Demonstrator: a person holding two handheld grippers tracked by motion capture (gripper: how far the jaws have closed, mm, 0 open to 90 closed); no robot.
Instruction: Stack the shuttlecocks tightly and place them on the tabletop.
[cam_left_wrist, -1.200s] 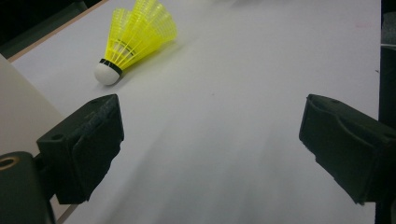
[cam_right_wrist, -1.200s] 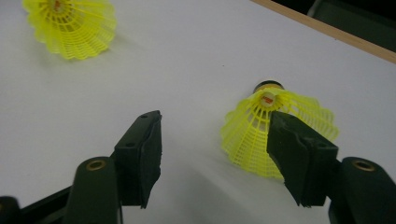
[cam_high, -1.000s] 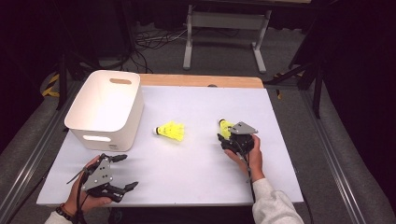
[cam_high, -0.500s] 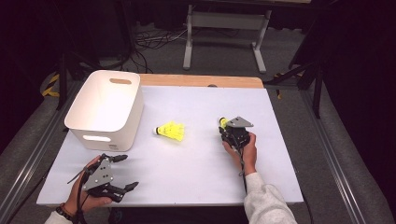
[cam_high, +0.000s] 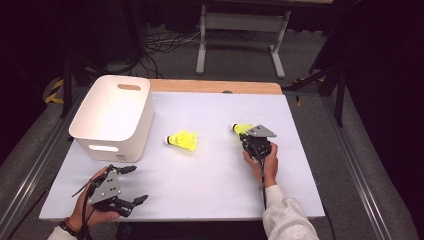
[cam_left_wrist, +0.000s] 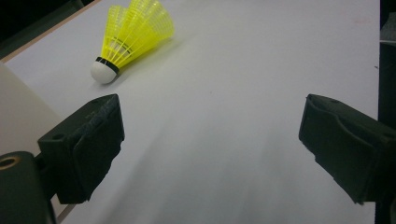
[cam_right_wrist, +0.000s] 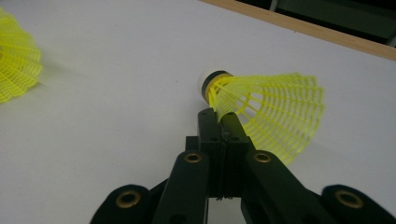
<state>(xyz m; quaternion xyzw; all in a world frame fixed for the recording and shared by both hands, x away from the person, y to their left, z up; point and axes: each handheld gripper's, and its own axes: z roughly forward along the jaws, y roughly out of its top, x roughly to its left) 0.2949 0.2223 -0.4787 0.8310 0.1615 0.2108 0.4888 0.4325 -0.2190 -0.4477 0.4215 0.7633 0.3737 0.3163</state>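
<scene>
Clamping down now, the right gripper (cam_right_wrist: 223, 122) has just been closing and its jaws stand pinched together on the thin yellow skirt edge of a shuttlecock (cam_right_wrist: 268, 109), close to the white cork, right of centre in the right gripper view. That pinch is plain in that close view; from the high view the same shuttlecock (cam_high: 241, 129) is a small yellow patch poking out past the grey plate, right of centre on the white table (cam_high: 220, 175), with the jaws hidden under the gripper body. Over to the left gripper view: its two black jaws stand wide apart at lower left and lower right, bare table between them, and the second shuttlecock (cam_left_wrist: 133, 35) lies on its side at upper left, cork toward the camera. High view again: second shuttlecock (cam_high: 183, 141) mid-table, just right of the white bin (cam_high: 142, 120). Left gripper (cam_high: 131, 184) sits low at lower left, hand beneath it, pointing right. Right hand (cam_high: 264, 159) reaches up-frame from the bottom edge, grey sleeve trailing
</scene>
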